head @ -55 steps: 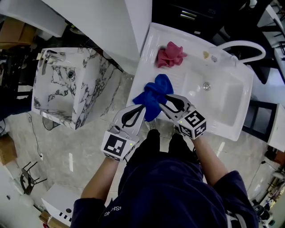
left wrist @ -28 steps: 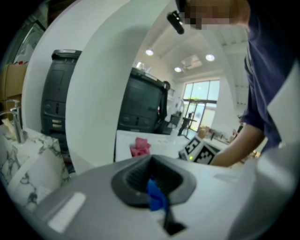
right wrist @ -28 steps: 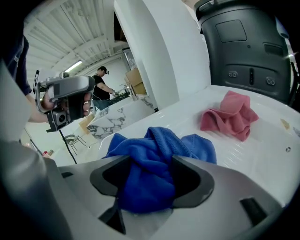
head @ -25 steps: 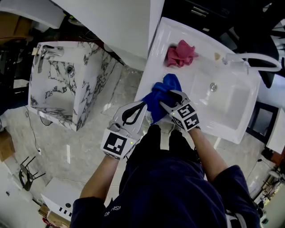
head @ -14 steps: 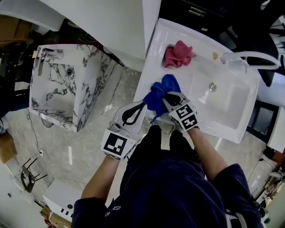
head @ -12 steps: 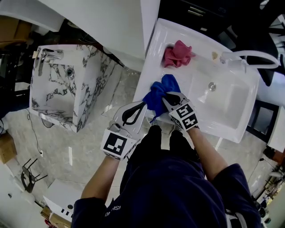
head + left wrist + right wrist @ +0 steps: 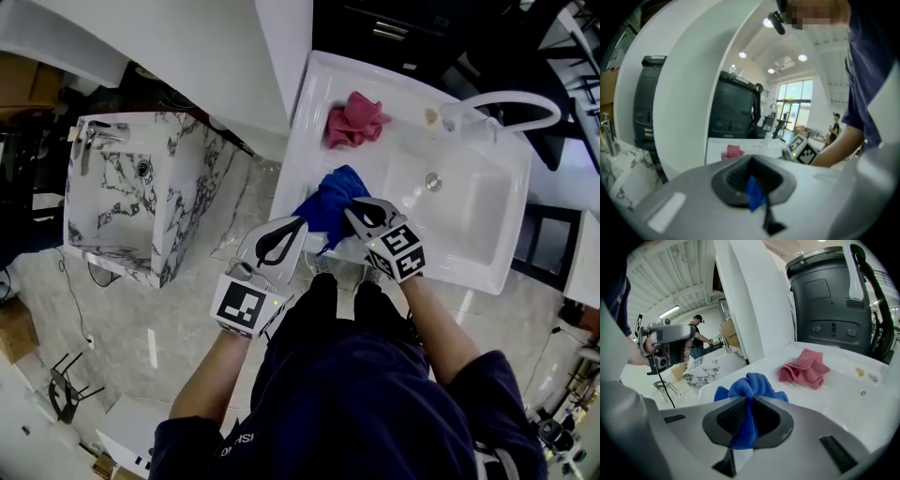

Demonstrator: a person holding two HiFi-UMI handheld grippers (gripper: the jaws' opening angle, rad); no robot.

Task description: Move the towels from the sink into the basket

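Note:
A blue towel (image 7: 330, 199) is bunched over the near left corner of the white sink (image 7: 480, 217), held from both sides. My left gripper (image 7: 302, 223) is shut on one edge of it; a blue scrap (image 7: 753, 193) shows between its pads. My right gripper (image 7: 350, 209) has just been closing and now pinches a fold of the blue towel (image 7: 751, 383). A pink towel (image 7: 354, 120) lies crumpled on the sink's far left ledge, also visible as the pink towel (image 7: 806, 367) beyond my right gripper (image 7: 751, 400). No basket is in view.
A marble-patterned basin unit (image 7: 141, 178) stands to the left on the tiled floor. A white curved panel (image 7: 206, 56) rises behind it. A white faucet (image 7: 502, 98) arches over the sink's far right. A dark bin (image 7: 829, 310) stands behind the sink.
My right gripper's jaws, open around the blue towel a second ago, have shut on it. Both grippers and the towel have risen slightly; the towel is more bunched.

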